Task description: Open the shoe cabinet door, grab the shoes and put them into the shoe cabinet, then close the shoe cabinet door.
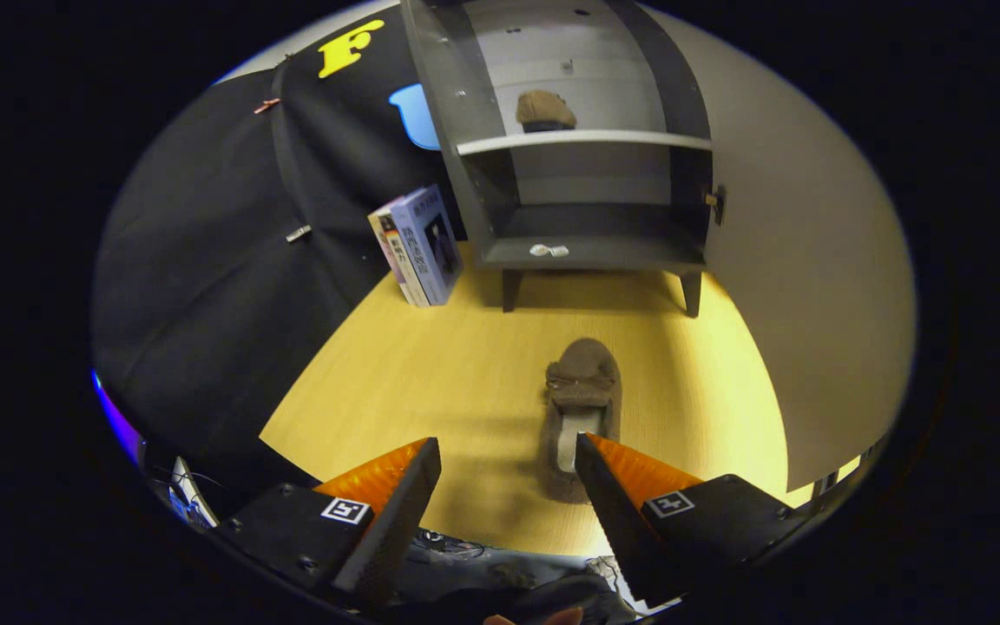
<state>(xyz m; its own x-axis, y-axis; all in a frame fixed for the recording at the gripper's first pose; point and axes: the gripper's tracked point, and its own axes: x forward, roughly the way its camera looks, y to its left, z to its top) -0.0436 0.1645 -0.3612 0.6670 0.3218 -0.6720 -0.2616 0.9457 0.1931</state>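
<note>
While the cabinet stands open, lines run:
gripper (pixel 509 451): fingers spread wide, holding nothing, well short of the cabinet (pixel 578 174)
slipper (pixel 581 408): on the wooden floor (pixel 430 382) before the cabinet, heel just by the right fingertip
second slipper (pixel 545 110): on the cabinet's upper shelf
door (pixel 812 260): swung open, right of the cabinet
books (pixel 417 245): leaning just left of the cabinet

brown shoe (pixel 581 408), orange fingers (pixel 378 473), grey cabinet (pixel 591 252)
</note>
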